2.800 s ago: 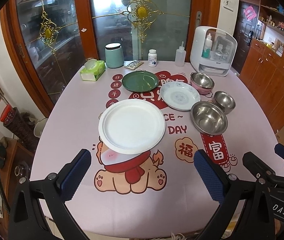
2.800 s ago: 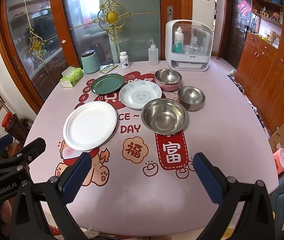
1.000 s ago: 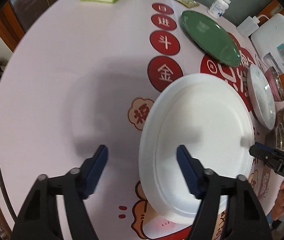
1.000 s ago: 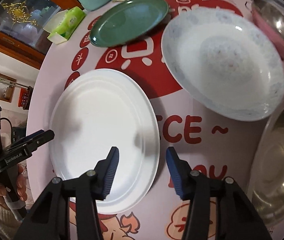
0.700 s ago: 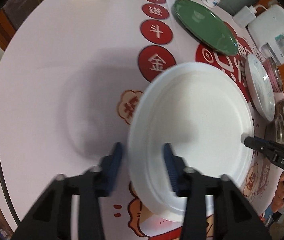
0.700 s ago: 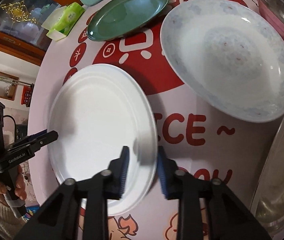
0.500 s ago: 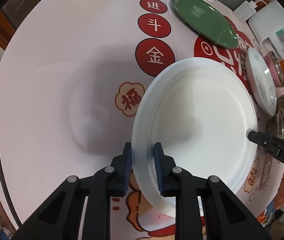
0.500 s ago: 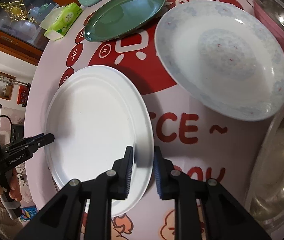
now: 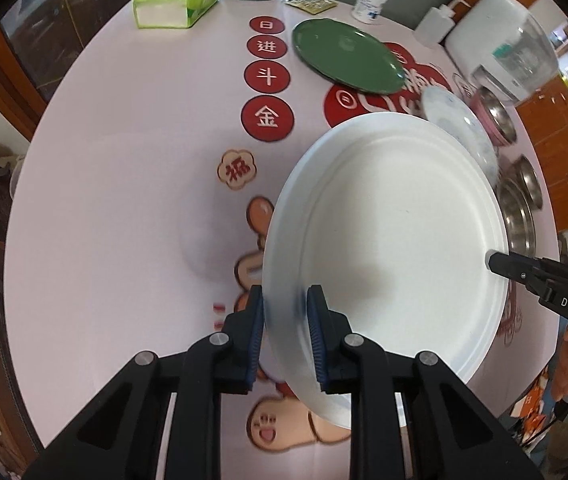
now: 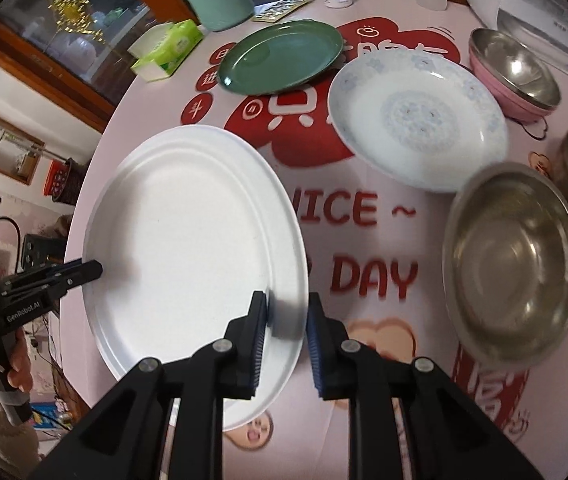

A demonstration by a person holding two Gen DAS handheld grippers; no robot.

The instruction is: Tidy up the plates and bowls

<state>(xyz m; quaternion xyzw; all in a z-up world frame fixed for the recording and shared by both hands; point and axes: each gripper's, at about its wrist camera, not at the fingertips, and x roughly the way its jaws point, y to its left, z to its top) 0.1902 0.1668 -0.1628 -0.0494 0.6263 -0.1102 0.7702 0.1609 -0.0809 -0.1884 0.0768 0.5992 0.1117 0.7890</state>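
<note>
White plate (image 9: 396, 240) pinched at opposite rims by left gripper (image 9: 285, 334) and right gripper (image 10: 286, 334).
Nothing stacked yet: green plate (image 10: 279, 56), floral plate (image 10: 416, 120), steel bowls (image 10: 514, 256) all separate.

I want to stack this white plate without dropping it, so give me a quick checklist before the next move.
1. Left gripper clamped on the white plate rim: ok.
2. Right gripper clamped on the opposite rim: ok.
3. Plate clear of the tablecloth: ok, it looks raised.
4. Plate level: cannot tell.
5. Patterned plate bare for stacking: ok.
6. Large steel bowl away from the plate: ok.
</note>
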